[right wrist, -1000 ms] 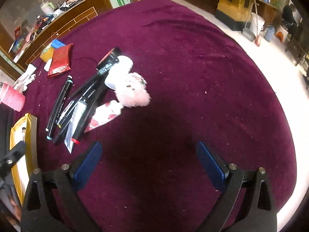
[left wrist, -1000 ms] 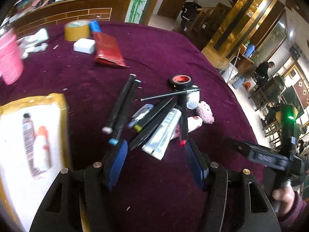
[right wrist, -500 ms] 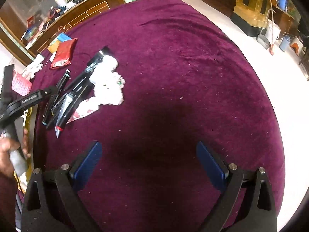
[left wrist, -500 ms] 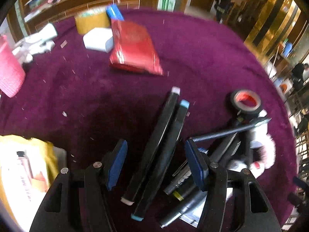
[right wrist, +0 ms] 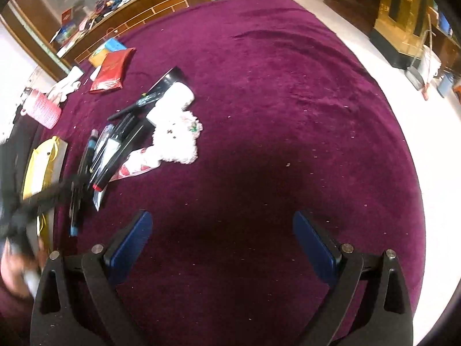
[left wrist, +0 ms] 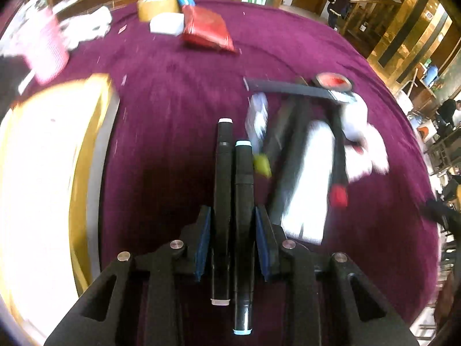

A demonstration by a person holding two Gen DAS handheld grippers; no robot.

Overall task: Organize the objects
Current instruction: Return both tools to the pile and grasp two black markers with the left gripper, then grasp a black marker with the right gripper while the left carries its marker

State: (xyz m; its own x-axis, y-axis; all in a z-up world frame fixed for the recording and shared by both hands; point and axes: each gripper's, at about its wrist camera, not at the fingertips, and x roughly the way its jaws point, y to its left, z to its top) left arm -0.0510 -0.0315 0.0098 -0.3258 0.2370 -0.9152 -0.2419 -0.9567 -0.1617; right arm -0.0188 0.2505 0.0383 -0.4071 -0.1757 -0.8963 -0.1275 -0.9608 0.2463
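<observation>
My left gripper (left wrist: 232,225) is shut on two black markers (left wrist: 233,190), one white-capped and one blue-capped, held side by side above the purple cloth. To its right lies a blurred pile of pens, a white tube (left wrist: 305,178) and a fluffy white toy (left wrist: 366,147). A yellow-rimmed white tray (left wrist: 86,155) is at the left. My right gripper (right wrist: 222,245) is open and empty over bare cloth. The pile (right wrist: 121,150), the toy (right wrist: 177,141) and the left gripper (right wrist: 72,190) with the markers show in its upper left.
A red packet (left wrist: 206,28), a white box (left wrist: 167,23), a yellow tape roll (left wrist: 157,7) and a pink cup (left wrist: 43,49) sit at the far side. A black tape roll (left wrist: 334,82) lies behind the pile. The round table edge (right wrist: 409,132) drops off at the right.
My left gripper has closed on the two black markers and lifted them from the pile, swinging toward the tray. My right gripper has stayed open, almost still.
</observation>
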